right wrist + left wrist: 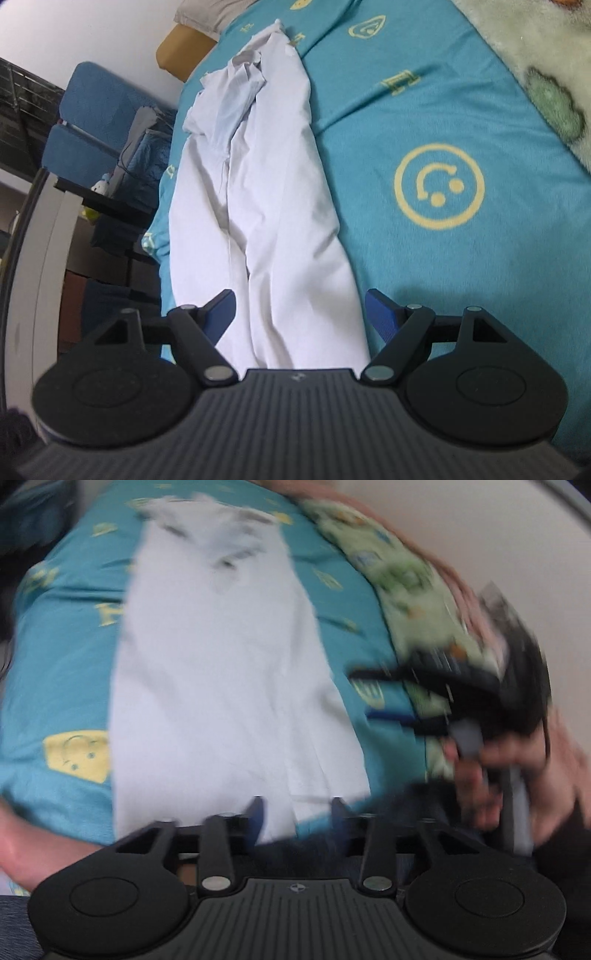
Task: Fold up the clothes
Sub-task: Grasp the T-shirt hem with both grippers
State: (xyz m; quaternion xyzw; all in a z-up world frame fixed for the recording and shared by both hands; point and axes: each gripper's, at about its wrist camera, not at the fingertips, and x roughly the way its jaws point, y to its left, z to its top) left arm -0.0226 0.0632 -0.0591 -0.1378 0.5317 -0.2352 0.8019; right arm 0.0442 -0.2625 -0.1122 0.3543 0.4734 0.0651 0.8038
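Note:
A white shirt (221,672) lies folded lengthwise into a long strip on the teal bedsheet (62,672), collar at the far end. My left gripper (297,806) is open, its blue fingertips over the shirt's near hem. The view is motion-blurred. My right gripper (369,694) shows at the right in a hand, beside the shirt's right edge. In the right wrist view the shirt (266,206) runs away from me, and my right gripper (301,308) is open with its fingers either side of the near end, holding nothing.
A green patterned blanket (406,579) lies along the right of the bed, also in the right wrist view (546,85). Beyond the bed's left edge stand a blue chair (92,122) and dark furniture (107,221). A tan headboard (181,51) is at the far end.

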